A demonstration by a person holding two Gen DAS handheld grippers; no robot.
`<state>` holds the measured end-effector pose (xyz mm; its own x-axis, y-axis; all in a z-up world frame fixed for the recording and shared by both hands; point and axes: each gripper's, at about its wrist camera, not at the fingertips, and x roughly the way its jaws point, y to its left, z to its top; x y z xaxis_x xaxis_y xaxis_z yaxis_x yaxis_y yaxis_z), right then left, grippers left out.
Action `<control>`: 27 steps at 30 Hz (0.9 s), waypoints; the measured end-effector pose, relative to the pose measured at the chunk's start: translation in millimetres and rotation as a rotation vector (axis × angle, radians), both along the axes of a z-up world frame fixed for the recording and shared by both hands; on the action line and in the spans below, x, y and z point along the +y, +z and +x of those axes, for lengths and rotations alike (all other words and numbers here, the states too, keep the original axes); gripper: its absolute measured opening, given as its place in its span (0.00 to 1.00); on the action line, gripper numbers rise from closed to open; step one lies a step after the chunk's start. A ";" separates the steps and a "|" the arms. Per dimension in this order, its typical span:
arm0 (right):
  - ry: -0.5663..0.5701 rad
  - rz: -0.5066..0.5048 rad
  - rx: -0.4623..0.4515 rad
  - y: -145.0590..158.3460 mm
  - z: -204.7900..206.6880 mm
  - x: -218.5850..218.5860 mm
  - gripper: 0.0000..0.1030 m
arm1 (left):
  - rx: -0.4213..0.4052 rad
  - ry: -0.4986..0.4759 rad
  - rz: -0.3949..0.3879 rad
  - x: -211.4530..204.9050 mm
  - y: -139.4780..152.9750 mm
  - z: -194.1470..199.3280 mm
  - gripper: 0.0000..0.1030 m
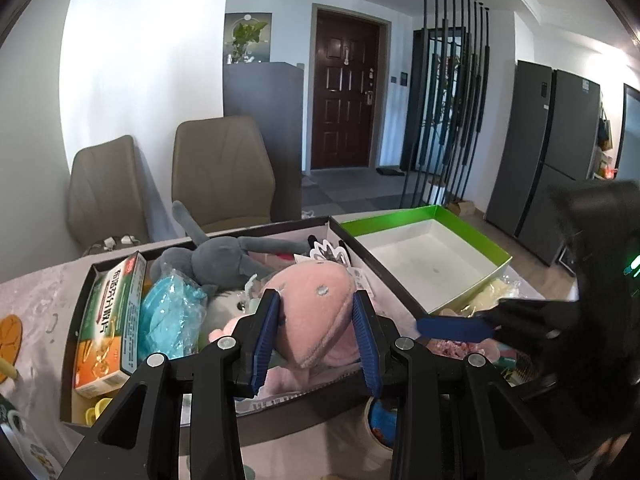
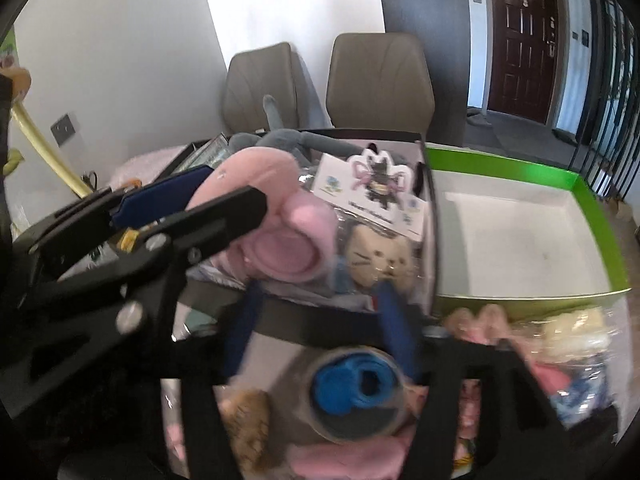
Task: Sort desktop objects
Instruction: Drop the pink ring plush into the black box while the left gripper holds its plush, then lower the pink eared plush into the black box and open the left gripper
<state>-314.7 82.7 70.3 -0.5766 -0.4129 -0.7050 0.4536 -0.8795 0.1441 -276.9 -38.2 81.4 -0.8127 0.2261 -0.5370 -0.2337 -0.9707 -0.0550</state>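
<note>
Left view: my left tongs [image 1: 316,322] pinch the pink plush [image 1: 316,312] over the dark box [image 1: 76,320]. It is soft, so I judge it could slump out or snag neighbouring toys.

Right view: my right tongs [image 2: 316,320] blur, spread and empty above the blue roll [image 2: 356,390]; the left tongs could collide with them.

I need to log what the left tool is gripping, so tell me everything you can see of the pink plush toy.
The pink plush toy is soft, fuzzy pale-pink fabric with a rounded, bulging body, a stitched seam and a small grey dot. From the right wrist view a round, darker pink padded part shows. It sits on top of the other toys in the dark box, beside the grey plush. The left tool has its blue pads pressed on both its sides.
</note>
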 end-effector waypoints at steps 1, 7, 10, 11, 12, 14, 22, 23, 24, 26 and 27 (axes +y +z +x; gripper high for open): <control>0.005 0.000 -0.002 2.2 1.0 5.6 0.62 | 0.000 0.002 0.003 0.4 -0.2 -0.2 0.36; -0.044 -0.109 -0.020 13.8 -5.2 43.5 0.26 | 0.005 0.001 -0.030 8.5 -3.8 -0.9 0.36; -0.086 -0.171 0.003 20.8 -9.1 58.0 0.18 | 0.007 -0.017 -0.077 23.1 -6.9 -1.6 0.36; -0.094 -0.215 0.012 24.0 -10.3 63.6 0.15 | 0.004 -0.027 -0.083 26.0 -8.4 -1.4 0.36; -0.091 -0.261 0.022 26.5 -11.0 67.7 0.13 | -0.002 -0.047 -0.089 31.3 -10.8 -1.6 0.36; -0.084 -0.317 0.030 28.6 -12.2 71.9 0.13 | 0.005 -0.053 -0.123 40.1 -14.1 -1.1 0.36; 0.029 -0.511 -0.074 8.3 -26.9 49.2 0.11 | -0.024 -0.094 -0.082 33.3 -17.5 -5.0 0.36; 0.035 -0.519 -0.086 5.7 -29.8 46.4 0.10 | -0.031 -0.099 -0.068 29.8 -17.6 -6.0 0.36; 0.036 -0.523 -0.090 3.6 -30.4 44.5 0.10 | -0.035 -0.108 -0.042 25.3 -17.6 -6.9 0.36; 0.040 -0.530 -0.089 2.6 -31.4 44.0 0.09 | -0.045 -0.133 -0.013 20.5 -17.7 -7.3 0.36; 0.042 -0.528 -0.094 2.8 -30.2 45.0 0.09 | -0.052 -0.149 -0.008 18.7 -17.8 -6.9 0.36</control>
<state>-344.8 127.7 73.1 -0.4969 -0.7465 -0.4426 0.4505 -0.6578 0.6036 -283.9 -19.5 63.7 -0.7414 0.3374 -0.5801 -0.3722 -0.9260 -0.0629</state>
